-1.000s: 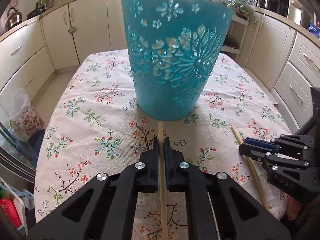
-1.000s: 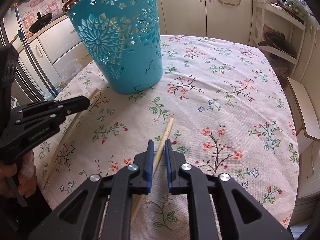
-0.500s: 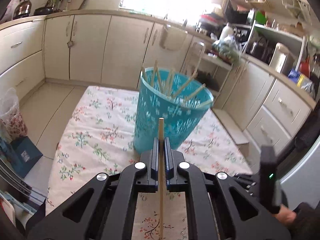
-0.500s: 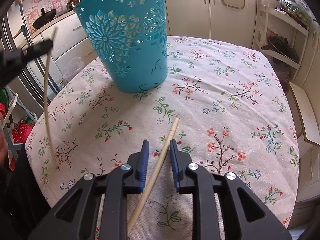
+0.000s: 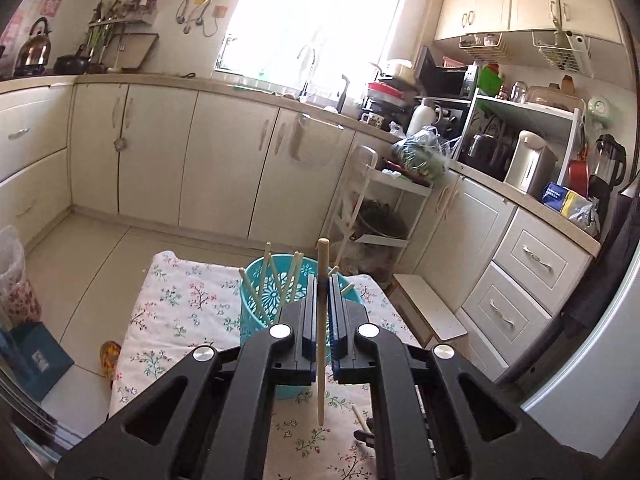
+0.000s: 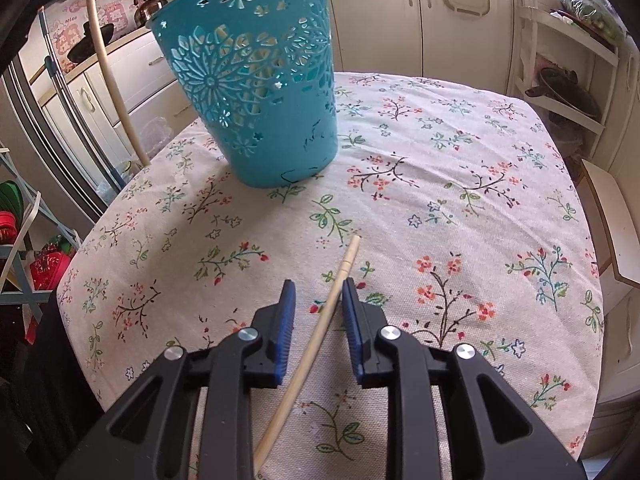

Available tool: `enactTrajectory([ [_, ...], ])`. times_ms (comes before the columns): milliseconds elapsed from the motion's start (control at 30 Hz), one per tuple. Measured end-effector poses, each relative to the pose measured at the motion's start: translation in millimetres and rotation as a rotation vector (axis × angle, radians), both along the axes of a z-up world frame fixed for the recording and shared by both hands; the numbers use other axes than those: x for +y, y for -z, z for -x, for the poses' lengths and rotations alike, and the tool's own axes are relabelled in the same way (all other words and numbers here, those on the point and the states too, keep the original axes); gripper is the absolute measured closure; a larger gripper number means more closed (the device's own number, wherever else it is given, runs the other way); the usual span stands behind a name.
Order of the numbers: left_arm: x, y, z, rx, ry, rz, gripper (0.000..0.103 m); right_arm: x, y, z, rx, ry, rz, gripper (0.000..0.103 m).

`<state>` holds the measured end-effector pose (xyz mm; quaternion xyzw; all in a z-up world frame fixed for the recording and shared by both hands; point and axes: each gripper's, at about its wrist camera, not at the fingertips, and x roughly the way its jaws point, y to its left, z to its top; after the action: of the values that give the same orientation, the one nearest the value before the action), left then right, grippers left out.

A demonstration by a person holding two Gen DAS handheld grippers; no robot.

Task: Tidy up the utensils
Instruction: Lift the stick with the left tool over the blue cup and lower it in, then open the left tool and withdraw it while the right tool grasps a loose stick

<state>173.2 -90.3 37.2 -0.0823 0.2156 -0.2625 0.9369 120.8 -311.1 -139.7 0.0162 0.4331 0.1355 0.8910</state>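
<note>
Nearest the right gripper (image 6: 318,294), a pale wooden chopstick (image 6: 316,340) lies flat on the floral tablecloth (image 6: 460,168), running diagonally between the two blue-padded fingers (image 6: 286,312); its thicker end pokes out just beyond the fingertips while the rest passes back under the gripper body. The jaws are opening, and the stick sits in the gap, close against the right-hand pad with clear space on the other side, so it is loose, not pinched. Farther ahead and a little to the left of these fingers stands the teal cut-out basket (image 6: 256,80), upright on the cloth and well apart from the loose stick. The left gripper (image 5: 323,300) is raised above the table, its jaws closed tight on a second chopstick (image 5: 321,320), which stands nearly upright in the grip, its rounded end rising above the fingertips and its thin end hanging below them. In the right wrist view this held chopstick (image 6: 108,68) shows at the far left, beside the basket. Just beyond and below the left fingertips sits the same basket (image 5: 264,300), with several chopsticks (image 5: 266,276) leaning inside it and sticking out over its rim. Beyond the table run cream kitchen cabinets (image 5: 160,152).
</note>
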Motion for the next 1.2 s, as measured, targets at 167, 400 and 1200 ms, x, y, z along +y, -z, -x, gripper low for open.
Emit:
enactTrajectory([
  [167,2,-21,5,-0.036,-0.001,0.009,0.098,-1,0,0,0.0,-0.004,-0.004,0.078],
  [400,9,-68,3,-0.173,-0.067,0.021,0.098,-1,0,0,0.0,-0.004,-0.011,0.077],
  [1200,-21,43,-83,0.022,-0.209,-0.223,0.074,-7,1,-1,0.003,-0.009,-0.036,0.076],
])
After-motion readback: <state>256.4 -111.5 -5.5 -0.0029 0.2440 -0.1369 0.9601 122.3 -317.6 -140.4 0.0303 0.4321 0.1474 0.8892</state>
